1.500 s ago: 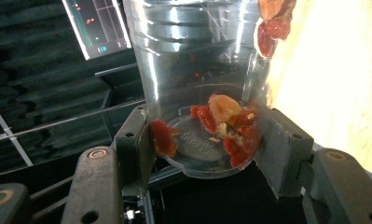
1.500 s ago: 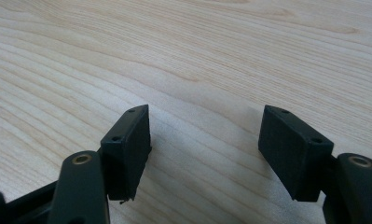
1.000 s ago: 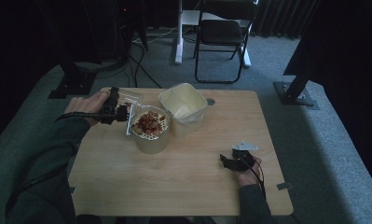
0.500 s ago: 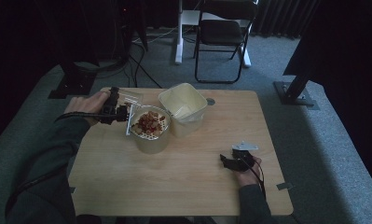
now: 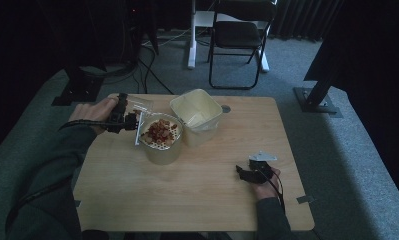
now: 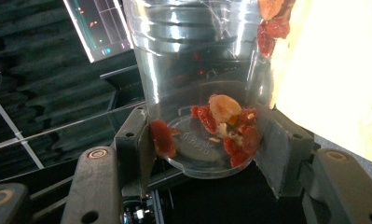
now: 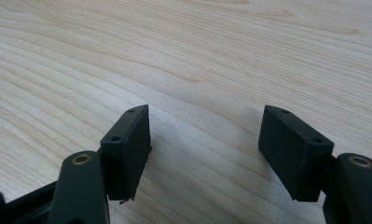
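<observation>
A dim room; grey carpet floor [image 5: 297, 65]; a black folding chair [image 5: 235, 37] beyond the wooden table [image 5: 187, 190].

Ahead of our right hand-held gripper [image 5: 243, 172] we find bare worktop [image 5: 187, 200]; just beyond our left hand-held gripper [image 5: 133, 121], the filled cup [image 5: 161, 137] and cream tub [image 5: 196, 115] block passage.

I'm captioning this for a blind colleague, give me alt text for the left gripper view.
A clear plastic cup, tipped over, is clamped between the left gripper's black jaws, with a few red and tan dried fruit pieces left near its base. A pale container sits beside it.
</observation>
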A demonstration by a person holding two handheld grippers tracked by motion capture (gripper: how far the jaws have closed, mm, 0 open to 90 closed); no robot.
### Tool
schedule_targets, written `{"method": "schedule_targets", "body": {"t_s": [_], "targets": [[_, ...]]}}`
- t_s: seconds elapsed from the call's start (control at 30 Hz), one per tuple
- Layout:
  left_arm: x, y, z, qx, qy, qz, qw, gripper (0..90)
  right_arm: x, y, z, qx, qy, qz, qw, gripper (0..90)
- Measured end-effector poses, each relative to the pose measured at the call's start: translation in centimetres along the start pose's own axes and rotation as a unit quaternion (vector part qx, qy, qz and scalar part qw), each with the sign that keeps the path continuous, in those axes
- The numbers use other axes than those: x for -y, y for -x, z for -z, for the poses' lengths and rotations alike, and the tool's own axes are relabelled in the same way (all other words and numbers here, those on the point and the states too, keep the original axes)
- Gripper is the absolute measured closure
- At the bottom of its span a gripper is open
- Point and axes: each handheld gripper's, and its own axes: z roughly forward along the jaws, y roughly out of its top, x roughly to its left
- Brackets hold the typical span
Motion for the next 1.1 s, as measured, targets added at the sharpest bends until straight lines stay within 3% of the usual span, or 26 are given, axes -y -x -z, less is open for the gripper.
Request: {"method": "schedule_targets", "body": {"t_s": [0.17,0.3,0.4,0.43,0.47,0.53,0.6,0.7,0.73,0.77,0.93,0.97,1.03,1.1], "targets": [[-0.1,0.2,0.0,0.002,0.001,-0.001,1.0,43.5,0.0,0.0,0.0,0.0,0.0,0.0,1.0,33.2],[-0.1,0.2,-0.1,0.008,0.009,0.022,0.9997,43.5,0.0,0.0,0.0,0.0,0.0,0.0,1.0,33.2],[0.0,0.3,-0.1,0.024,0.019,0.056,0.9979,43.4,0.0,0.0,0.0,0.0,0.0,0.001,1.0,33.2],[0.1,0.3,-0.2,0.037,0.028,0.096,0.9943,43.5,0.0,0.0,0.0,0.0,0.0,0.0,1.0,33.2],[0.1,0.3,-0.2,0.037,0.028,0.096,0.9943,43.4,0.0,0.0,0.0,0.0,0.0,0.0,1.0,33.2],[0.3,0.3,-0.3,0.047,0.037,0.135,0.9891,43.4,0.0,0.0,0.0,0.0,0.0,0.0,1.0,33.2],[0.3,0.3,-0.3,0.056,0.048,0.172,0.9822,43.4,0.0,0.0,0.0,0.0,0.0,0.001,1.0,33.2],[0.3,0.4,-0.3,0.071,0.068,0.224,0.9695,43.4,0.0,0.0,0.0,0.0,0.0,0.0,1.0,33.1],[0.3,0.5,-0.4,0.083,0.078,0.253,0.9608,43.4,0.0,0.0,0.0,0.0,0.0,0.0,1.0,33.1],[0.3,0.5,-0.4,0.083,0.078,0.253,0.9608,43.4,0.0,0.0,0.0,0.0,0.0,0.0,1.0,33.1],[0.3,0.7,-0.7,0.107,0.101,0.328,0.9329,43.3,0.0,0.0,0.0,0.0,0.0,0.001,1.0,33.1],[0.3,0.8,-0.7,0.112,0.105,0.342,0.9271,43.3,0.0,0.0,0.0,-0.001,0.0,0.001,1.0,33.1],[0.4,0.7,-0.9,0.124,0.118,0.376,0.9107,43.3,0.0,0.0,0.0,-0.001,0.0,0.001,1.0,33.1],[0.6,0.4,-1.1,0.139,0.129,0.415,0.8897,43.3,0.0,0.0,0.0,0.0,0.0,0.001,1.0,33.1]]}}
